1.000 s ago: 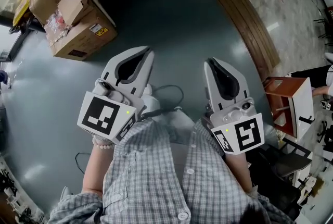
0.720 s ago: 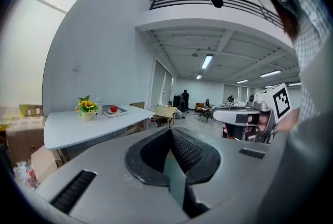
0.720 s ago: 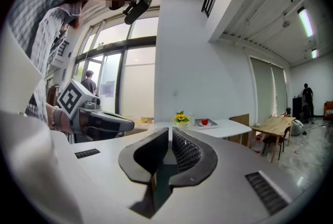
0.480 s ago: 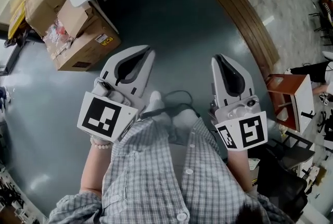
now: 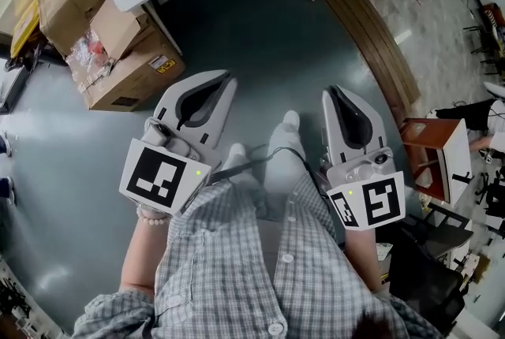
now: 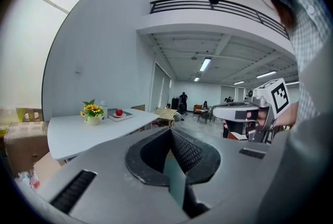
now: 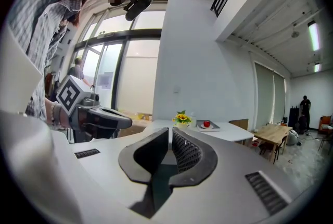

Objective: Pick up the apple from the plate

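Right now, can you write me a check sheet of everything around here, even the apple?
Surface: white table, far ahead of both grippers.
Job's things: red apple on a plate on that table, untouched.
Clutter: sunflower pot beside the plate; cardboard boxes on the floor by the table.
Grippers: left gripper and right gripper both shut, empty, held low.
Cables: dark cable near the shoes.
Surroundings: grey floor, big windows, people far off.

The white table (image 6: 88, 134) bears a pot of yellow flowers (image 6: 92, 112) and, just beside it, a grey tray (image 6: 124, 116).
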Tool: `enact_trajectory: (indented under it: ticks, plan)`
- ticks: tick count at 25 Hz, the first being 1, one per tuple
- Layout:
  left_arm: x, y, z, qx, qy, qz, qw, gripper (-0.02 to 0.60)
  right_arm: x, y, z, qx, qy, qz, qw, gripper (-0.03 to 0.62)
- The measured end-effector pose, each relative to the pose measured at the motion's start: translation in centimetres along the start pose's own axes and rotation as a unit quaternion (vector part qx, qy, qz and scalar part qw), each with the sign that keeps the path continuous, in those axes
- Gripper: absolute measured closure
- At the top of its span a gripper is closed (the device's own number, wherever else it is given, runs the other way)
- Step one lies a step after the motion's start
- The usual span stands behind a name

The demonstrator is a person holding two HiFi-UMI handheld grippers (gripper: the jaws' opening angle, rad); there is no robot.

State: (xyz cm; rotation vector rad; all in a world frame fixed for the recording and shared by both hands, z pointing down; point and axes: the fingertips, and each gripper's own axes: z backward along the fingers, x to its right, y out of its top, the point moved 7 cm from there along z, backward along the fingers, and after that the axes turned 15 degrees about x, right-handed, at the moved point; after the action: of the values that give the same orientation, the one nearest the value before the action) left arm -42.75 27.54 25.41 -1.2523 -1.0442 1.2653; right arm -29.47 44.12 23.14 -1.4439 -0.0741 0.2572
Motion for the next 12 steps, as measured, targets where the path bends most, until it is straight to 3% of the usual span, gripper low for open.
enact_trajectory:
  ticks: [12]
  plan:
    - [-2.8, 0.4, -2.5, -0.002, 0.032, -0.009, 0.9994, 0.571, 2.3, -1.4, -4.2, 0.002, 0.030, -0.018, 0.999, 0.559]
